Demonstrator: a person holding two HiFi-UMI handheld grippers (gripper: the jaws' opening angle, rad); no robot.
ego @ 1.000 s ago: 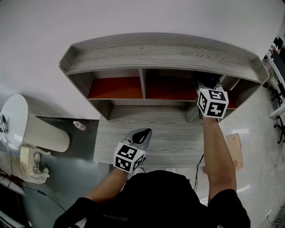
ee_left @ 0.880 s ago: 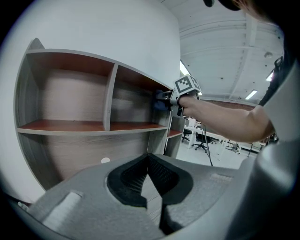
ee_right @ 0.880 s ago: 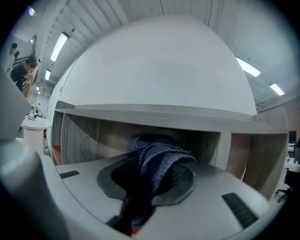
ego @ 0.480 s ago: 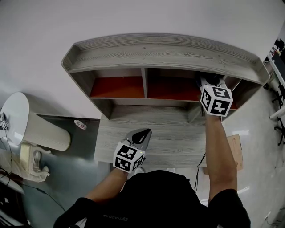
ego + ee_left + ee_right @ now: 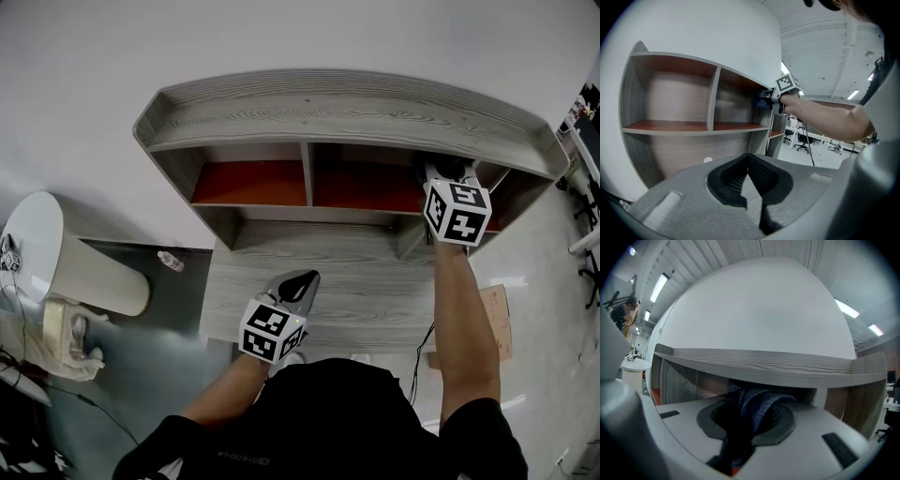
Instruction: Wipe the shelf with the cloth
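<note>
"Shelf layout, left to right?"

"Grey wood-grain curved shelf unit (image 5: pixel 337 112), with two compartments with orange-red floors side by side and a narrower bay at the far right. The left gripper (image 5: pixel 298 279) hovers low over the grey wood-grain desk board (image 5: pixel 356 300), jaws pressed together on nothing, well apart from the compartments."

"And the cloth?"

"The bunched dark blue fabric cloth (image 5: pixel 761 406) is pinched between the jaws of the right gripper (image 5: pixel 751 423). It sits under the top board at the right end of the second compartment. I can't tell whether it touches the floor."

"Which way should the wipe go?"

"Leftward, I'd judge. That floor runs long from left to right, and nearly all of it lies to the cloth's left. The right arm is far nearer."
</note>
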